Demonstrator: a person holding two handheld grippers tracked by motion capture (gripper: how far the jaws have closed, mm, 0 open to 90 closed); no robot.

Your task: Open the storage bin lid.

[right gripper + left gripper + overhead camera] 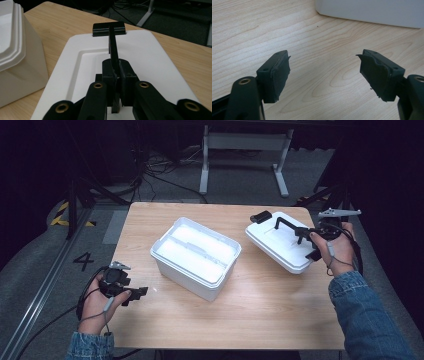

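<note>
1. The right tool is pressed together on the black handle of the white lid, the thin bar pinched between its pads.
2. The lid sits at the right of the tabletop, tilted as seen from above, its near end over the wood near the right edge; whether it rests flat I cannot tell.
3. The lid looks like thin moulded plastic: light, stiff, smooth. The handle is the sound place to hold it; the rim is slick and wide.
4. A single pinch on a narrow bar likely lets the lid swing or twist, so it should be carried level and slow.
5. The left tool is spread with nothing between its pads, low over the tabletop at the left front, near the open white box.
6. The box stands mid-table, well apart from the lid, with bare wood between them.
7. The right edge is near the lid; room is freest toward the box and the front.
</note>
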